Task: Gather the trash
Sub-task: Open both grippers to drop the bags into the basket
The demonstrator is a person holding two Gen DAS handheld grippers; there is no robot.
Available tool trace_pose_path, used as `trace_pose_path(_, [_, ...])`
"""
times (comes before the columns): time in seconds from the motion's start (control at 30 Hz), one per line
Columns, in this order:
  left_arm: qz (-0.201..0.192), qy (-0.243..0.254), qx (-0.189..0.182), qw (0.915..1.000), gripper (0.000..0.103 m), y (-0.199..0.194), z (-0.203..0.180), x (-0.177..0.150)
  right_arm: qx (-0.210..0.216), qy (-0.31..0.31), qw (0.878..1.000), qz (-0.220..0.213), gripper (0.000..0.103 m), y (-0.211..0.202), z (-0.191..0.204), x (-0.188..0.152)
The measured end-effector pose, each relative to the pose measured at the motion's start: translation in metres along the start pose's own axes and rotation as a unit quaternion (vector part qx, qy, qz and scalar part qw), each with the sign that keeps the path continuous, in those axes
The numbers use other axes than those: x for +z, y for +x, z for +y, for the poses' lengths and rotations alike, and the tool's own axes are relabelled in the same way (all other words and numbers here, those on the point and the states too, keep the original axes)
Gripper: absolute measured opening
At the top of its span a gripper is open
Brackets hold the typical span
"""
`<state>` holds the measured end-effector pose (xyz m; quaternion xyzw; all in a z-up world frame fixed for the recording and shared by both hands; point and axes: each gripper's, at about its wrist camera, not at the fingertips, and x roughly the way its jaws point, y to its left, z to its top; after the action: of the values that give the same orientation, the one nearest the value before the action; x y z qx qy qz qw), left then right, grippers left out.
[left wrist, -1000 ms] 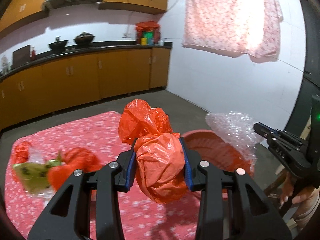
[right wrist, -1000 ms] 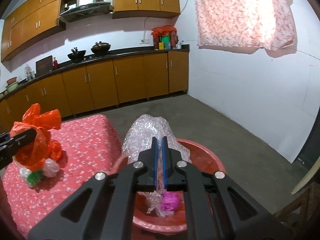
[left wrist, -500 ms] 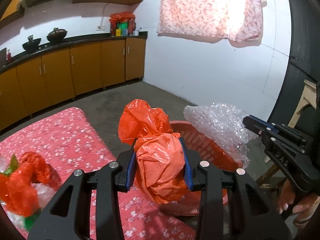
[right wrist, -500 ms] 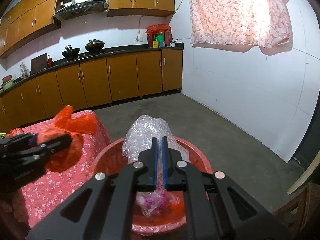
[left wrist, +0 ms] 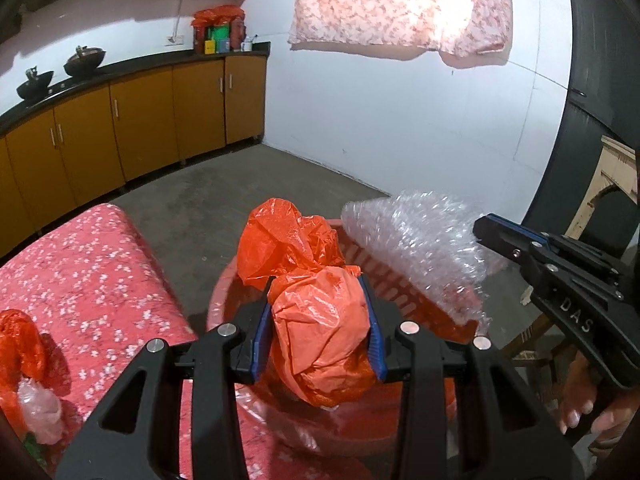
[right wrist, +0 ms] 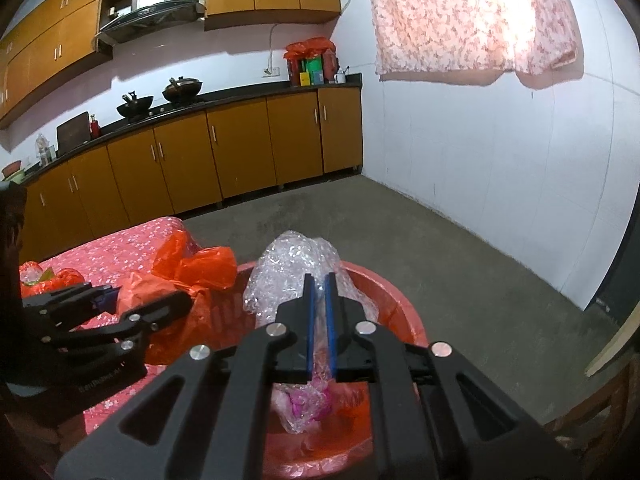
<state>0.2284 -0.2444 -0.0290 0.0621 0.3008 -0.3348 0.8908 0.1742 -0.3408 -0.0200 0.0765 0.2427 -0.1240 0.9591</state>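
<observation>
Over the red basin [right wrist: 404, 320] the room is crowded: the left tool [left wrist: 318, 320], clamped on the orange bag [left wrist: 320, 332], and the right tool [right wrist: 319, 312], pinching the bubble wrap [right wrist: 288, 276], hang side by side above it. A pink wad [right wrist: 308, 400] lies on the basin's bottom. The tabletop [left wrist: 100, 272] is bare along its basin-side edge; trash [left wrist: 24, 368] sits near its left edge.

— What is seen between the blue pads of the left gripper [left wrist: 318, 322]?
— A crumpled orange plastic bag [left wrist: 316, 304] is clamped there, held over a red basin [left wrist: 404, 292].
— And to the right?
— A wad of bubble wrap [left wrist: 416, 248] is gripped by the right gripper [left wrist: 480, 230] above the same basin, beside a pink floral tablecloth [left wrist: 100, 272]
</observation>
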Motion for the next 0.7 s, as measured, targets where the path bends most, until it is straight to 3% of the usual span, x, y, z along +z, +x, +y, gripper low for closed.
trace_pose_path(0.13, [0.010, -0.002, -0.004, 0.9999, 0.047, 0.008, -0.004, -0.003, -0.004, 0.007, 1.000, 0.003, 0.026, 0.002, -0.006, -0.004])
trace_pose_path(0.43, [0.023, -0.021, 0.011, 0.9995, 0.054, 0.010, 0.008, -0.012, -0.024, 0.002, 1.000, 0.002, 0.036, -0.004, -0.010, -0.010])
trace_pose_path(0.5, [0.020, -0.027, 0.018, 0.9993, 0.057, 0.006, 0.012, -0.012, -0.024, -0.001, 1.000, -0.001, 0.043, -0.006, -0.008, -0.012])
trace_pose_path(0.7, [-0.001, -0.050, 0.051, 0.9975, 0.070, -0.033, 0.033, -0.023, -0.010, -0.013, 1.000, -0.023, 0.083, -0.021, 0.011, -0.014])
